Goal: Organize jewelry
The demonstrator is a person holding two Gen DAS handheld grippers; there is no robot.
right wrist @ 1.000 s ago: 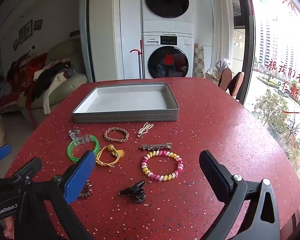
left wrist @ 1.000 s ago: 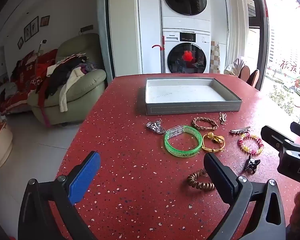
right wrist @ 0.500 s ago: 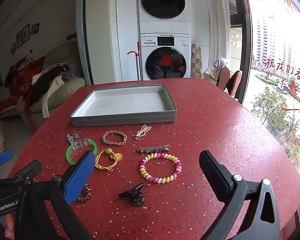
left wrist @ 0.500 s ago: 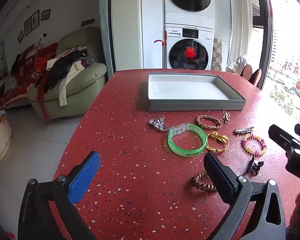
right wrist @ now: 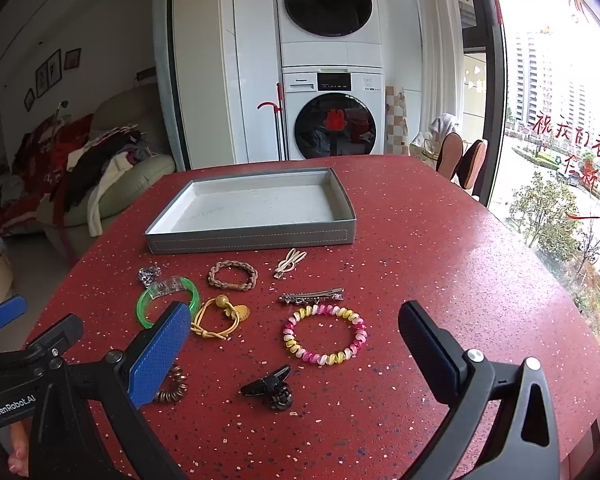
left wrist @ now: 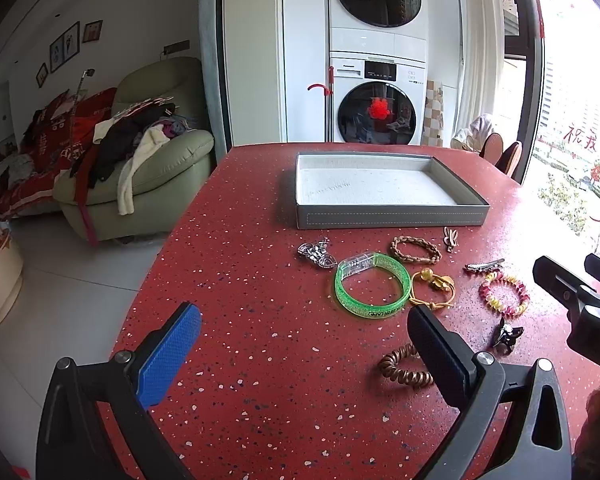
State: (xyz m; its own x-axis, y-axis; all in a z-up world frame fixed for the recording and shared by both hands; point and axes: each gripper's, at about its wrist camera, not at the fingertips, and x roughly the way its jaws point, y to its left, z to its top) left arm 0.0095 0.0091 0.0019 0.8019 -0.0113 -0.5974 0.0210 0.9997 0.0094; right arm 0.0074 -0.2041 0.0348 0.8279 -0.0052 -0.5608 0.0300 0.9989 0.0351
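An empty grey tray stands on the red table. In front of it lie a green bangle, a brown braided bracelet, a yellow hair tie, a pink-yellow coil band, a silver clip, a black claw clip, a brown coil tie and a silver charm. My left gripper is open above the near table. My right gripper is open above the coil band.
The red speckled table has a rounded edge on the left and right. A green sofa with clothes stands left of it. Stacked washing machines are behind. A small bow clip lies by the tray.
Both grippers have drawn back and risen a little, so the tray and jewelry sit slightly farther away. Nothing on the table has moved.
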